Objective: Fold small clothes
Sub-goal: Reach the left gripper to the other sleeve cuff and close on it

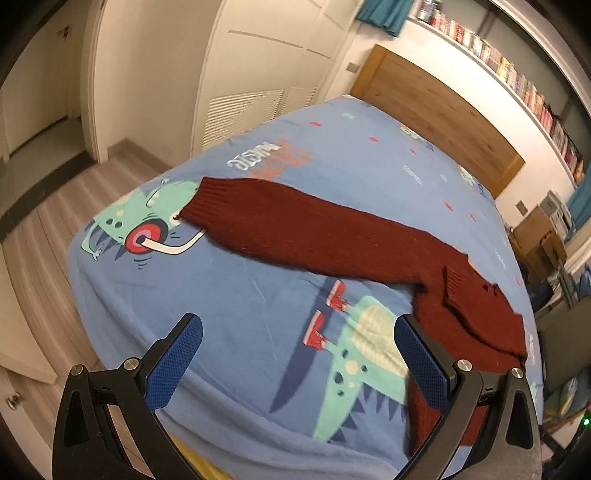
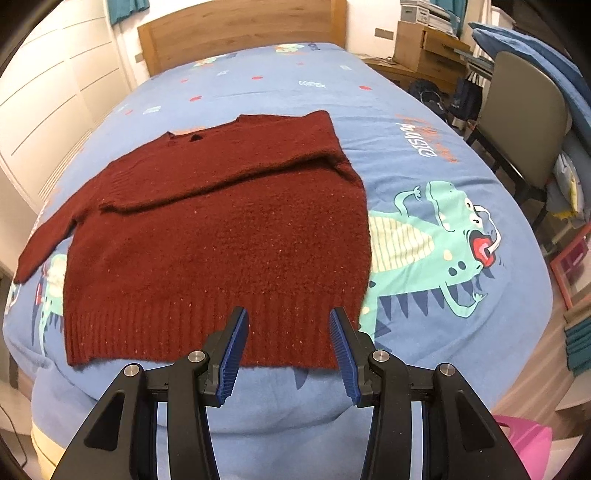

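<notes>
A dark red knitted sweater [image 2: 218, 236] lies flat on the bed's blue dinosaur-print sheet [image 2: 424, 155]. Its right sleeve is folded across the chest. Its left sleeve [image 1: 280, 225] stretches out straight toward the bed's left edge, cuff at the far end. My right gripper [image 2: 289, 317] hovers above the ribbed hem near the sweater's right corner, open, with nothing between its blue pads. My left gripper [image 1: 299, 325] hangs open over bare sheet, between the outstretched sleeve and the bed's near edge. Its right finger [image 1: 421, 358] overlaps the sweater's side in the picture; whether it touches, I cannot tell.
A wooden headboard [image 2: 240, 33] closes the far end of the bed. White wardrobe doors [image 1: 258, 74] and wooden floor [image 1: 44, 236] lie to the left. A chair [image 2: 524, 118], boxes and a pink bin [image 2: 524, 439] crowd the right side. A shelf of books [image 1: 517, 81] runs along the wall.
</notes>
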